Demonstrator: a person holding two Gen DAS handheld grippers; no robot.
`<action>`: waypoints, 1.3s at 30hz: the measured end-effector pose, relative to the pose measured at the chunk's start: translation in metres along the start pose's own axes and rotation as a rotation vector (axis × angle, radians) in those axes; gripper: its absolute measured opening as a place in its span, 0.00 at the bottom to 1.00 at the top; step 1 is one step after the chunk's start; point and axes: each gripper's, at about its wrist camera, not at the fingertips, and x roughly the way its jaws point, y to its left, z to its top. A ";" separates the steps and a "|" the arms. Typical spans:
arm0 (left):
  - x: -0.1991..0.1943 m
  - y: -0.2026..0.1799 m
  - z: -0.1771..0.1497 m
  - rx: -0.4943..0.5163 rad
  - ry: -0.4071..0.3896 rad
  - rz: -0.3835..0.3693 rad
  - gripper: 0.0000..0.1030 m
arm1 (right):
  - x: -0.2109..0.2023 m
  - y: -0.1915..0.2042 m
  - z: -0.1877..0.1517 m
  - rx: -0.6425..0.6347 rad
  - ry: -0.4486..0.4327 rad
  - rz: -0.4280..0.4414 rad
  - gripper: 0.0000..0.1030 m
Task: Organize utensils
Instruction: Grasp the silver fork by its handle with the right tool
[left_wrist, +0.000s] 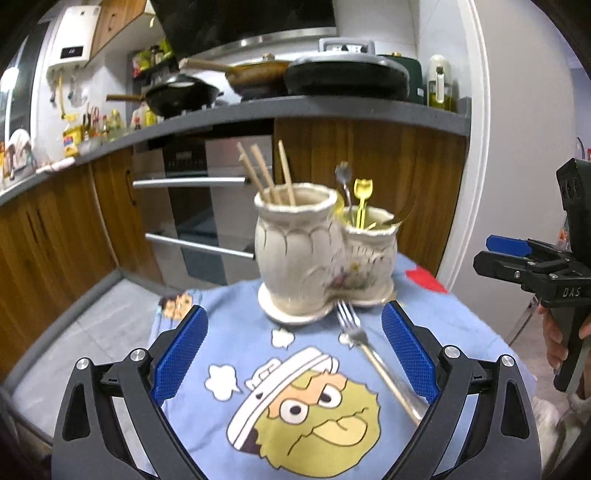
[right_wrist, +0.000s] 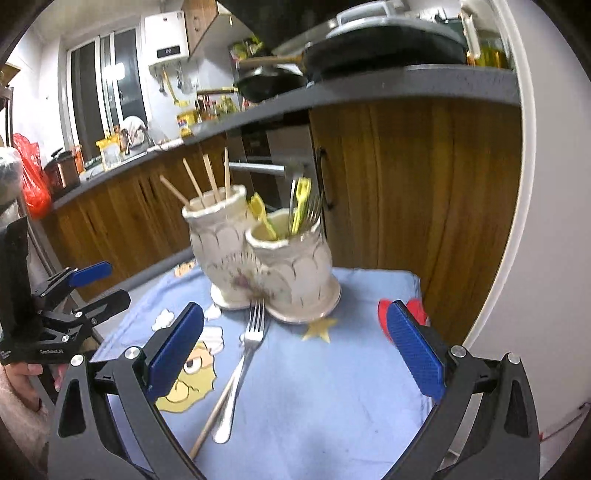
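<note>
Both grippers — left (left_wrist: 291, 354), right (right_wrist: 295, 354) — fingers wide, empty. Fork (right_wrist: 240, 369) lies touching ceramic holder (right_wrist: 266, 258); careless grab may nudge the holder, tipping it.

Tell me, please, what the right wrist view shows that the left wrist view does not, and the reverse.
Only the right wrist view shows a wooden chopstick lying beside the fork on the cloth, and the fork's whole handle. Only the left wrist view shows the full green cartoon face printed on the cloth. Both share the twin ceramic holder with chopsticks in its taller pot, the fork lying in front of it, and both grippers, left gripper and right gripper, open and empty.
</note>
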 end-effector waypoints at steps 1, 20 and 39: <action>0.002 0.001 -0.004 0.000 0.009 0.000 0.92 | 0.005 0.001 -0.003 0.000 0.015 0.000 0.95; 0.043 0.024 -0.041 -0.074 0.168 -0.004 0.92 | 0.096 0.051 -0.038 -0.108 0.355 0.041 0.43; 0.051 0.014 -0.041 -0.073 0.201 -0.007 0.92 | 0.092 0.039 -0.041 -0.004 0.369 0.105 0.06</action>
